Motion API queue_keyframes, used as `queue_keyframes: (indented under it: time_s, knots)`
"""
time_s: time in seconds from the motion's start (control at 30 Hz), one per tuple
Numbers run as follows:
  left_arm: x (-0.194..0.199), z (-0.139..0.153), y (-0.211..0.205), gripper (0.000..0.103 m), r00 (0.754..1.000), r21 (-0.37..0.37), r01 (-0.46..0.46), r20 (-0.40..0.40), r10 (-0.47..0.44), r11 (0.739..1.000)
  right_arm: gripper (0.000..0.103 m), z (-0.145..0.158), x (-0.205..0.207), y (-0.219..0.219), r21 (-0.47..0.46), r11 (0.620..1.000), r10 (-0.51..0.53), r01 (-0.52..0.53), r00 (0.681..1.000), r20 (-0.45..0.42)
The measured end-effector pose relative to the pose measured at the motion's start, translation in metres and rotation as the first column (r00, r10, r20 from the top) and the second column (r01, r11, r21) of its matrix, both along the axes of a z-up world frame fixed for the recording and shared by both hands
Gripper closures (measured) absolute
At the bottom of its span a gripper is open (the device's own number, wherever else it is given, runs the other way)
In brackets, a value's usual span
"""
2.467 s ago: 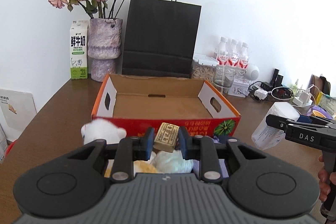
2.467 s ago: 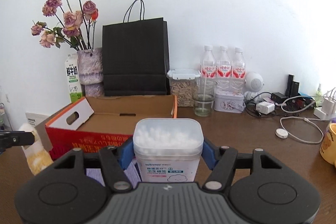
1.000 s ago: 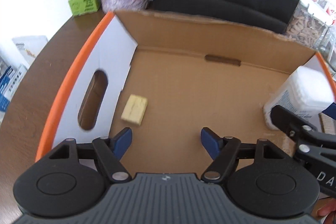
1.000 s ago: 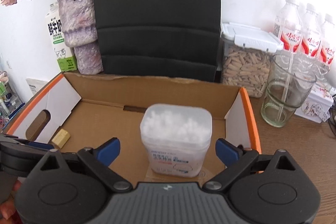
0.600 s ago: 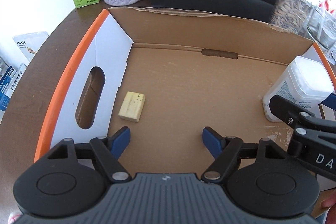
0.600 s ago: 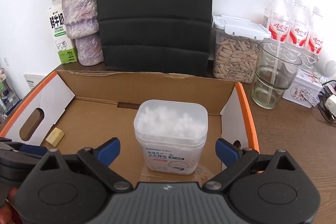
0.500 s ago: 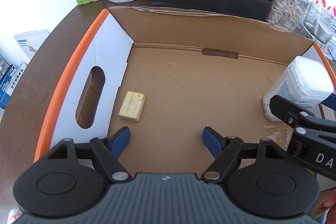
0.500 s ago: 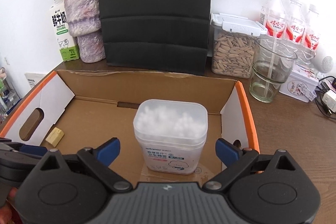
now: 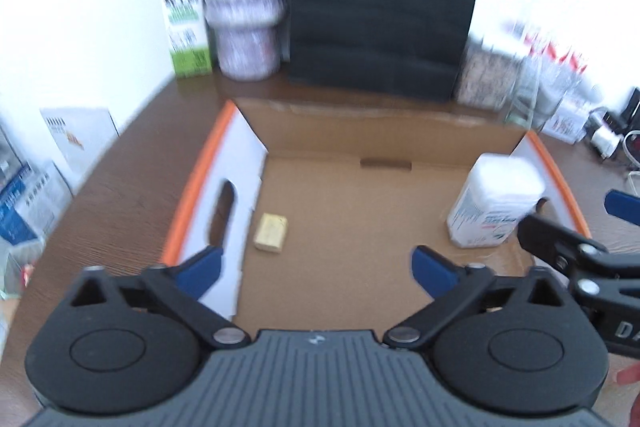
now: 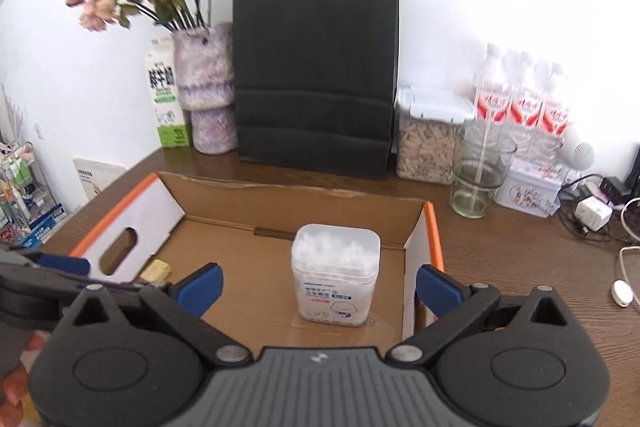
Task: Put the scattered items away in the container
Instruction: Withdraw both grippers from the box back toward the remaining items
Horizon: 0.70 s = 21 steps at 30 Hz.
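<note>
The open cardboard box with orange rims (image 9: 400, 131) (image 10: 280, 197) sits on the brown table. A small tan block (image 9: 272, 231) (image 10: 157, 270) lies on the box floor by its left wall. A white tub of cotton swabs (image 9: 494, 201) (image 10: 335, 285) stands upright on the box floor near the right wall. My left gripper (image 9: 318, 269) is open and empty above the box's near edge. My right gripper (image 10: 318, 287) is open and empty, drawn back from the tub. Each gripper shows at the edge of the other's view.
Behind the box stand a black paper bag (image 10: 316, 67), a purple vase of dried roses (image 10: 206, 87), a milk carton (image 10: 166, 99), a jar of pellets (image 10: 428, 139), a glass (image 10: 478, 179) and water bottles (image 10: 520, 99). Chargers and cables (image 10: 596, 215) lie at the right.
Both grippers let go of their items inside the box, the block and the swab tub. Both have since pulled back and up; the box looks smaller now.
</note>
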State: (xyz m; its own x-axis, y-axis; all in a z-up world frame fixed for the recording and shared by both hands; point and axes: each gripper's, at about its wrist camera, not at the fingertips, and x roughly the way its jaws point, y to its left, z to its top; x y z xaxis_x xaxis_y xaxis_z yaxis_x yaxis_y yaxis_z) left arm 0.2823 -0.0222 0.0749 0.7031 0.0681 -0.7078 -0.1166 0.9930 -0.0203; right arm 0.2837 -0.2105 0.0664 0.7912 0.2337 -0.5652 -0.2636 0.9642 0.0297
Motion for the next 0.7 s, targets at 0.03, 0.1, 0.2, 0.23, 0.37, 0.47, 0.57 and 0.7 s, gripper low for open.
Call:
queue_keyframes:
  time_s: [0.03, 0.1, 0.2, 0.23, 0.37, 0.47, 0.57, 0.7]
  knots:
    - [-0.010, 0.006, 0.001, 0.000, 1.000, 0.000, 0.004, 0.025, -0.004, 1.000, 0.000, 0.005, -0.011, -0.002, 0.003, 1.000, 0.009, -0.009, 1.000, 0.013]
    - [-0.031, 0.015, 0.004, 0.000, 0.998, -0.008, 0.020, 0.067, -0.020, 1.000, 0.000, 0.013, -0.035, -0.007, 0.006, 1.000, 0.022, -0.022, 0.999, 0.045]
    - [-0.063, 0.023, 0.010, 0.000, 0.992, -0.021, 0.037, 0.123, -0.034, 0.999, 0.000, 0.023, -0.073, -0.014, 0.017, 0.999, 0.035, -0.036, 0.995, 0.095]
    - [-0.074, 0.025, 0.012, 0.000, 0.989, -0.024, 0.041, 0.146, -0.037, 0.999, 0.000, 0.024, -0.084, -0.016, 0.020, 0.999, 0.037, -0.039, 0.993, 0.108]
    - [-0.118, 0.026, 0.022, 0.000, 0.971, -0.050, 0.062, 0.234, -0.049, 0.997, 0.000, 0.024, -0.129, -0.023, 0.032, 0.999, 0.036, -0.041, 0.989, 0.144]
    - [-0.149, 0.021, 0.029, 0.000, 0.959, -0.049, 0.073, 0.277, -0.057, 0.996, 0.000, 0.016, -0.162, -0.029, 0.053, 0.998, 0.038, -0.046, 0.987, 0.153]
    - [-0.174, 0.014, 0.035, 0.000, 0.952, -0.039, 0.082, 0.298, -0.066, 0.996, 0.000, 0.002, -0.187, -0.034, 0.075, 0.996, 0.034, -0.045, 0.990, 0.140]
    - [-0.201, -0.002, 0.044, 0.000, 0.947, -0.042, 0.071, 0.316, -0.055, 0.997, 0.000, -0.021, -0.213, -0.039, 0.111, 0.993, 0.023, -0.036, 0.993, 0.113]
